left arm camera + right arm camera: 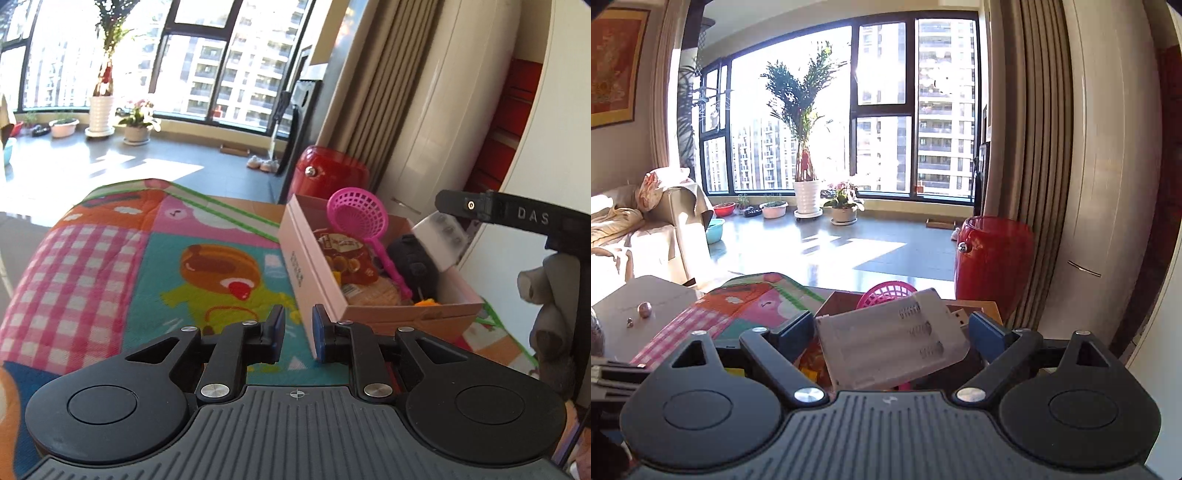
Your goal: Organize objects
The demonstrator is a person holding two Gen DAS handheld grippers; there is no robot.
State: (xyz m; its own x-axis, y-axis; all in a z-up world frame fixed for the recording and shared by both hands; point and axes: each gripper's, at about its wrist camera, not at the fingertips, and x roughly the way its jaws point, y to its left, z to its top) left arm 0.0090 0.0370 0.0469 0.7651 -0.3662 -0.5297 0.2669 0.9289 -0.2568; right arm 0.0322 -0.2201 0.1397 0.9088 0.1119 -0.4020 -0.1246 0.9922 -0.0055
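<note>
An open cardboard box (306,266) stands on a colourful quilted mat (166,240). It holds a pink toy strainer (358,214), a red snack packet (347,254) and a black object (410,254). My left gripper (298,325) hovers shut and empty just in front of the box's near corner. A white battery charger (886,343) lies tilted between the wide blue fingers (798,332) of my right gripper (892,328), above the box; the pads do not seem to press on it. From the left wrist view the charger (439,236) hangs under one right finger (461,205).
A red cylindrical container (993,258) stands on the floor behind the box, beside beige curtains. A grey side table (639,295) with a small ball (646,308) is at the left. A gloved hand (546,295) holds the right gripper. Potted plants line the far window.
</note>
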